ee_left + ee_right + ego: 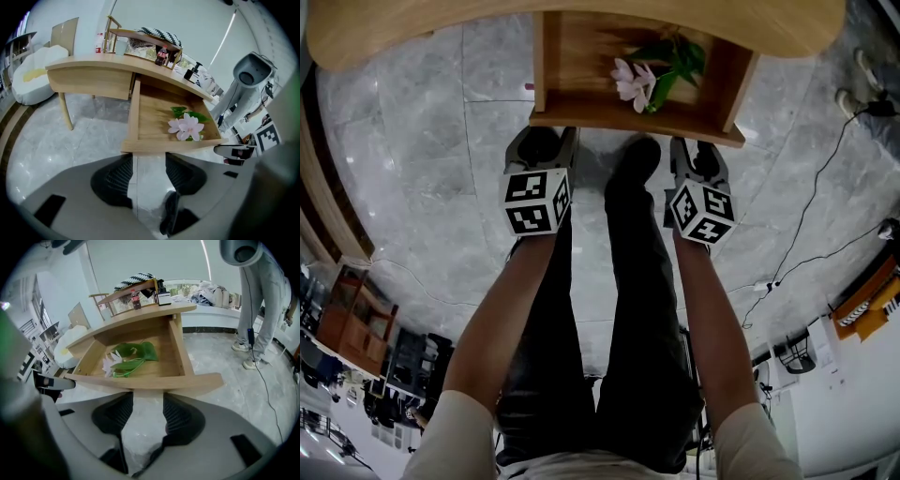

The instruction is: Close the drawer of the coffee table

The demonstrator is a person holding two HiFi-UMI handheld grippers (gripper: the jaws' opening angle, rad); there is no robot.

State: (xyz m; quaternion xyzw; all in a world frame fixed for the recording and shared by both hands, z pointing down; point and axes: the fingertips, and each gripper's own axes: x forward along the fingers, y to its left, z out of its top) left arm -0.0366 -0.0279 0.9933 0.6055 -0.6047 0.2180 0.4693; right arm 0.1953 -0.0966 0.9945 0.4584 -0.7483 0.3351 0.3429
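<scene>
Drawer (609, 120), pulled out of the coffee table (394, 33), holds a pink flower (633, 82). Left gripper (546, 141) and right gripper (698, 155), jaws spread and grasping nothing, sit at its near front edge.

This looks like a mock living-room corner set up inside a lab or workroom. The homely part is a pale wooden desk (93, 65), a white beanbag (33, 75) beside it, a wooden rack (140, 37) holding bottles (161, 55), and a grey marble-tile floor (441, 141). The workroom part is loose cables (811, 204) trailing over the floor and a long white curved desk (211, 315) heaped with clothes (208, 289).
</scene>
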